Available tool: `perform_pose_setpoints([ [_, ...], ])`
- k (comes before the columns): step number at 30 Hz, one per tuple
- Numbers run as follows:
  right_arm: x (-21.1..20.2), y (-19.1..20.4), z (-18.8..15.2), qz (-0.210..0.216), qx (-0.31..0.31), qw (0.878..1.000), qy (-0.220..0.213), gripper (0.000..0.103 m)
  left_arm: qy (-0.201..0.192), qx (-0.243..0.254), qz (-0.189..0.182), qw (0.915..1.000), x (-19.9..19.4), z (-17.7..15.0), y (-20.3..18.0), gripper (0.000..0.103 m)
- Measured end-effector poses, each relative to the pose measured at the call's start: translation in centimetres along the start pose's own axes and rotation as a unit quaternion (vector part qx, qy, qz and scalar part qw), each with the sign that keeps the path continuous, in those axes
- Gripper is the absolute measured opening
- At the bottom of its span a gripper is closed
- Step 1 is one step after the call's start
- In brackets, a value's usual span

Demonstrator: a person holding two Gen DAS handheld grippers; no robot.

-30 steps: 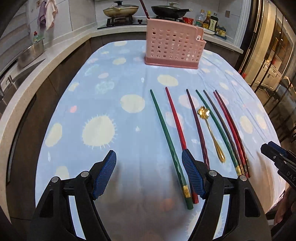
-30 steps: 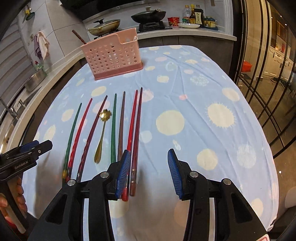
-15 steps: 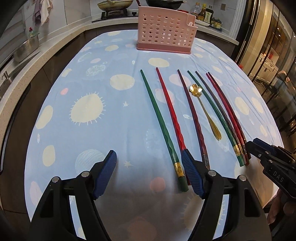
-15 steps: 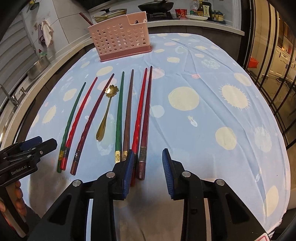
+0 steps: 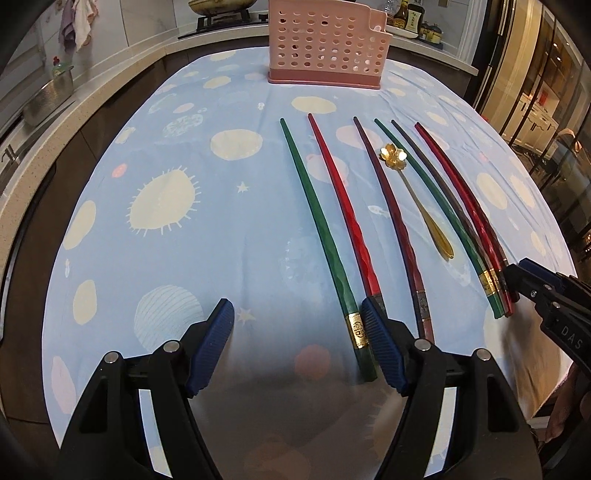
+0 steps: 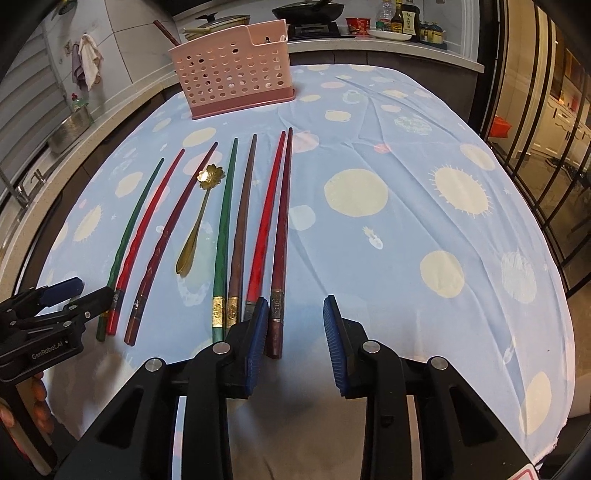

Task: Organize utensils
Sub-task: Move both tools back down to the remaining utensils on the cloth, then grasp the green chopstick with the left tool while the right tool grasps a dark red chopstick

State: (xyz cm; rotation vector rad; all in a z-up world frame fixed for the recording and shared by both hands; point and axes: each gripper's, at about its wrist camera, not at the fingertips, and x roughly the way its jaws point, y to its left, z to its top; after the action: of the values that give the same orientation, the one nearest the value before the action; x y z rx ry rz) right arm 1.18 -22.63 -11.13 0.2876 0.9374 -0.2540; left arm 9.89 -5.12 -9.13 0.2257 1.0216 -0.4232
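Note:
Several green, red and dark chopsticks lie side by side on the blue tablecloth, with a gold flower-headed spoon [image 5: 413, 192] among them; the spoon also shows in the right wrist view [image 6: 199, 218]. A pink perforated utensil basket [image 5: 327, 42] stands at the far end, also in the right wrist view [image 6: 232, 79]. My left gripper [image 5: 297, 332] is open and empty; the handle end of the leftmost green chopstick [image 5: 325, 240] lies just inside its right finger. My right gripper [image 6: 295, 325] is open and empty, and the dark red chopstick [image 6: 282, 236] ends between its fingers.
A kitchen counter curves along the left with a metal pot [image 5: 48, 99] and a sink. A stove with pans [image 6: 306, 9] and bottles [image 6: 402, 16] stands behind the basket. Dark glass doors [image 6: 535, 110] line the right side. The table's near edge is just below both grippers.
Both grippers have come forward and lower toward the chopstick handles. The right gripper's fingers have narrowed somewhat. Nothing on the table has moved.

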Motion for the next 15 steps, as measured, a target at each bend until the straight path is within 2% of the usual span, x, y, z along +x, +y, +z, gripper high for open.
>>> perform_pose_setpoints([
  [8,-0.2,0.5,-0.4,-0.014,-0.016,1.0,-0.005,0.026,-0.001,0.003,0.006,1.0,-0.4,-0.7,0.1,0.064],
  [13,-0.2,0.4,-0.6,-0.021,-0.019,1.0,-0.009,0.017,-0.002,0.003,0.003,1.0,-0.7,-1.2,0.3,0.055],
  [15,-0.2,0.4,-0.6,-0.02,-0.021,1.0,-0.009,0.013,-0.002,0.003,0.002,1.0,-0.8,-1.2,0.4,0.047],
])
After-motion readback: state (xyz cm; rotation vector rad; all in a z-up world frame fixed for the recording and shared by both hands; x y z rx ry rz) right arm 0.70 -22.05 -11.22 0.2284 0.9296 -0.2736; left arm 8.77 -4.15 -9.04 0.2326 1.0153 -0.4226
